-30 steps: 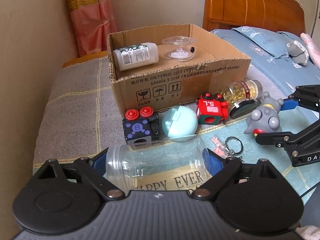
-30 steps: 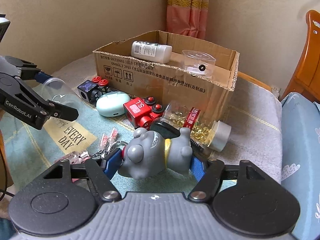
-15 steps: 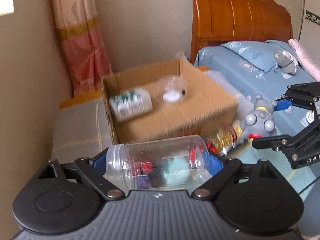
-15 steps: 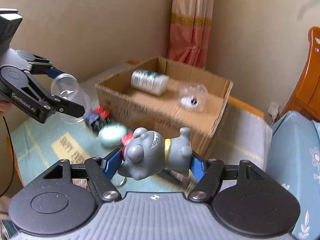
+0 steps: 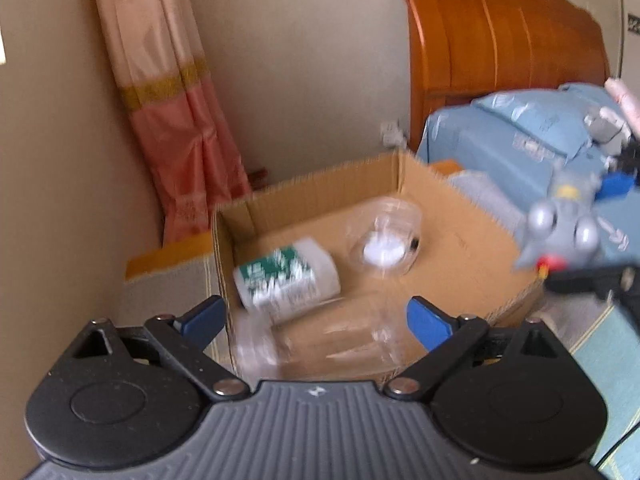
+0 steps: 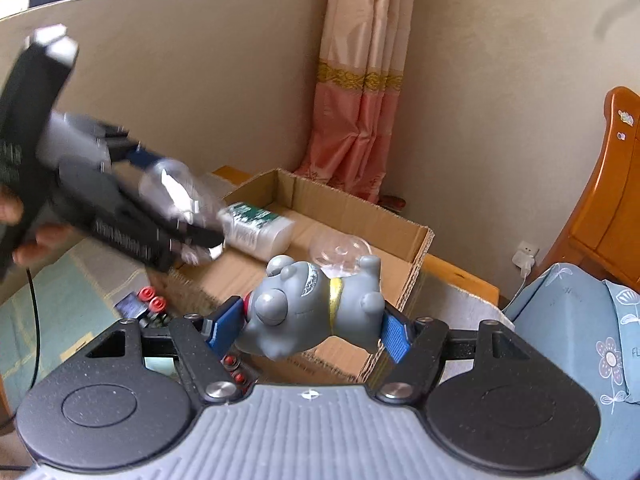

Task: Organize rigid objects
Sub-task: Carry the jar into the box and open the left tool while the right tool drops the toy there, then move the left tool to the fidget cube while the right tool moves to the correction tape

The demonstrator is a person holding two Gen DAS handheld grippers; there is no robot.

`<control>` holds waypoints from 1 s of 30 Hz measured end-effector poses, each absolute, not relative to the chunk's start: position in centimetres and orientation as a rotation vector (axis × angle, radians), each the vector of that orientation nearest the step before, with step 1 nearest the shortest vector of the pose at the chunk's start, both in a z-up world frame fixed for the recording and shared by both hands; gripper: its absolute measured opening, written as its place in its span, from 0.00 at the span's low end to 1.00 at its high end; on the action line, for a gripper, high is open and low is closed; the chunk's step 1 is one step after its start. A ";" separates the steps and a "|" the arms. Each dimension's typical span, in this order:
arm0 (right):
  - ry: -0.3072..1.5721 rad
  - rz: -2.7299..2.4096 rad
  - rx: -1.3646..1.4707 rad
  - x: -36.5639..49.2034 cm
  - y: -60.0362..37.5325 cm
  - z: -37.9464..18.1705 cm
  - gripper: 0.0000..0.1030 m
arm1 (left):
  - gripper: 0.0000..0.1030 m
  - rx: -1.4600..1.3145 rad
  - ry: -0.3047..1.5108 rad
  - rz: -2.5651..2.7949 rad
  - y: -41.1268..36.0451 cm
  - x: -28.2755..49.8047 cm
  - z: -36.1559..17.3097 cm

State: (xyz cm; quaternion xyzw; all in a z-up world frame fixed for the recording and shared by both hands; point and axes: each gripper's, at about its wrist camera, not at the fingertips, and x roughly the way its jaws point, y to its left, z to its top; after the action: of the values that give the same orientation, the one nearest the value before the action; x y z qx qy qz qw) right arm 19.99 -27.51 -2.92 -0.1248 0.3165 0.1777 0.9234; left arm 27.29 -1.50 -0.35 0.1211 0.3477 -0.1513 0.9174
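bottle left of cup in box, bed behind

Black tongs with blue pads, silver screws, ribbed grey housing.

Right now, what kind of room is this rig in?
Most likely a bedroom: a wooden headboard over blue bedding, and a pink curtain in the corner.

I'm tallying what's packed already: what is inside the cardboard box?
Inside the cardboard box lie a white green-labelled bottle and a small clear container. The near floor is hidden by the left gripper and its clear jar.
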 end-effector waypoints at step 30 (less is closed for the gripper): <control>0.718 0.281 -0.235 20.2 -26.1 -4.5 1.00 | 0.98 0.190 0.781 -0.251 5.8 18.0 -3.5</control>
State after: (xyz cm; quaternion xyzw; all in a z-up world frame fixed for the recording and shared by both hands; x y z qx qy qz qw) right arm 20.15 -26.14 -4.50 -0.1144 0.3494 0.1366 0.9199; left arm 18.04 5.76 -3.47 0.0921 0.3790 -0.1219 0.9127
